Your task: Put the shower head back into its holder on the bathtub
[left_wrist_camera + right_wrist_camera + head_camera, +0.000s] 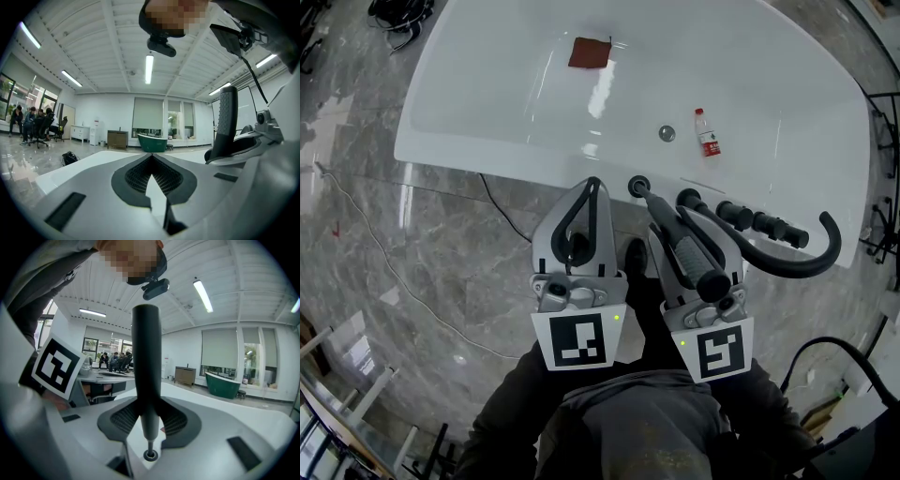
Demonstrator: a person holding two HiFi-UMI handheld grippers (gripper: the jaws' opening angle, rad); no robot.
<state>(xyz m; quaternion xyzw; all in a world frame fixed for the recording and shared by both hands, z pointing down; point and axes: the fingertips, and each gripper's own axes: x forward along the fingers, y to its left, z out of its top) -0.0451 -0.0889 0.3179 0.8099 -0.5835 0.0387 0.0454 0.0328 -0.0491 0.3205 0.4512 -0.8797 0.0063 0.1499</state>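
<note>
the right hand-held gripper (675,220) is closed on the black shower head (686,251), with the pads pressing the textured handle from both sides. the thick end of it points toward the person. the thin end reaches down to the round holder (638,186) on the near rim of the white bathtub (469,131); i cannot tell if it is already inside the ring.

the left hand-held gripper (593,185) has its jaws together and holds nothing. its tips are over the same rim, just left of the holder.

just right of the holder a row of black knobs (733,215) stands along the rim, and after them a curved black spout (811,262). inside the tub lie a brown cloth (590,52) near the far wall, a metal drain (667,133) and, beside the drain, a small bottle (707,133) with a red label. its print is too small to read. each gripper carries a marker cube (579,339) with black and white squares, with no letters.

cables run over the grey marble floor (412,262) at the tub's left. the left gripper view shows a green bathtub (151,142) far in the room and some seated people (33,126).
</note>
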